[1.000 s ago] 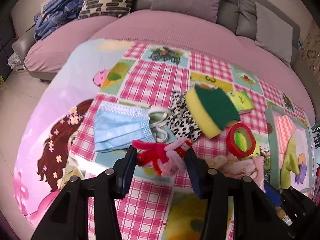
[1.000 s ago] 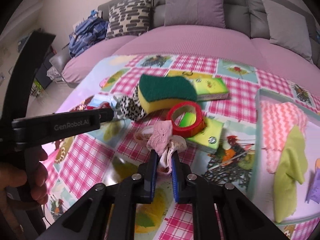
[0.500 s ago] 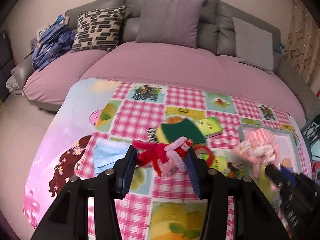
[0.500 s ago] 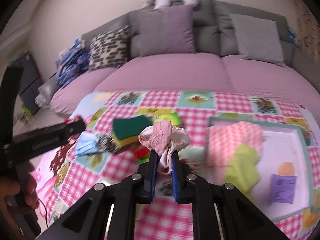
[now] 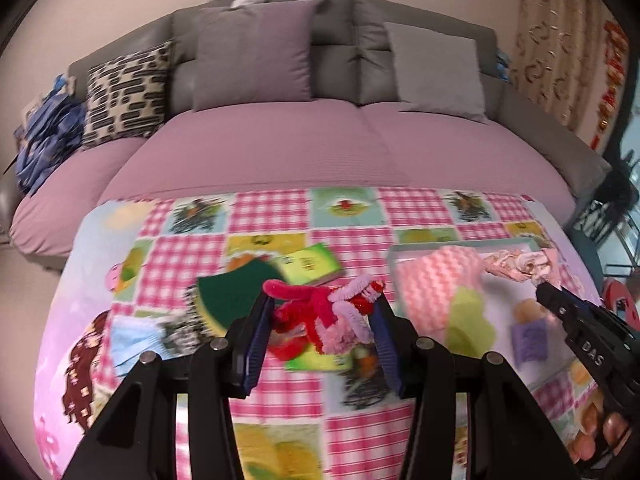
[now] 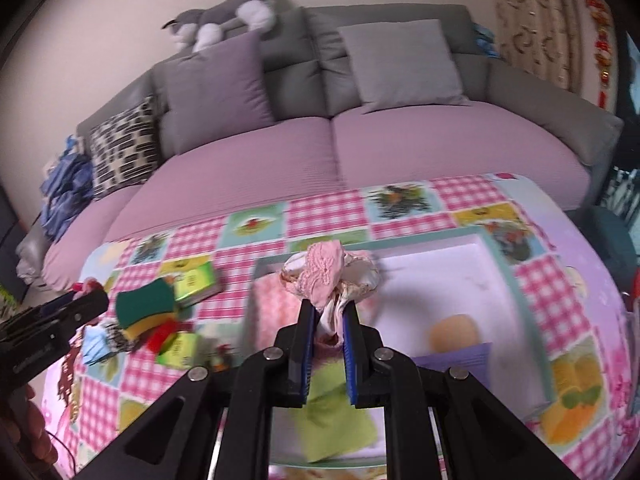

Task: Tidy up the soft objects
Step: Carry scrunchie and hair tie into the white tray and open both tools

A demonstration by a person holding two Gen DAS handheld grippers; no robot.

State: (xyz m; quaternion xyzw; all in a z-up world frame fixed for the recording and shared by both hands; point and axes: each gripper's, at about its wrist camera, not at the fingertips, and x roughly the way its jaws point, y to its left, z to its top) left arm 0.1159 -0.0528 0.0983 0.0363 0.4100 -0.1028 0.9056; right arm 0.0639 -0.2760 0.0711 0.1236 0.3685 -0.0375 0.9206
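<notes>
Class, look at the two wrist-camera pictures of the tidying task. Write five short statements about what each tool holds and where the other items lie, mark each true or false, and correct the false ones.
1. The left tool grips a bundle of red and pink fuzzy stems. True.
2. The right tool is open and holds nothing. False: it is shut on a bunched pink fabric piece.
3. A pink zigzag cloth lies in the shallow tray. True.
4. The green-topped sponge lies inside the tray. False: it rests on the checked cloth, outside the tray.
5. A grey and white plush toy sits on the tray. False: it lies on top of the sofa back.
</notes>
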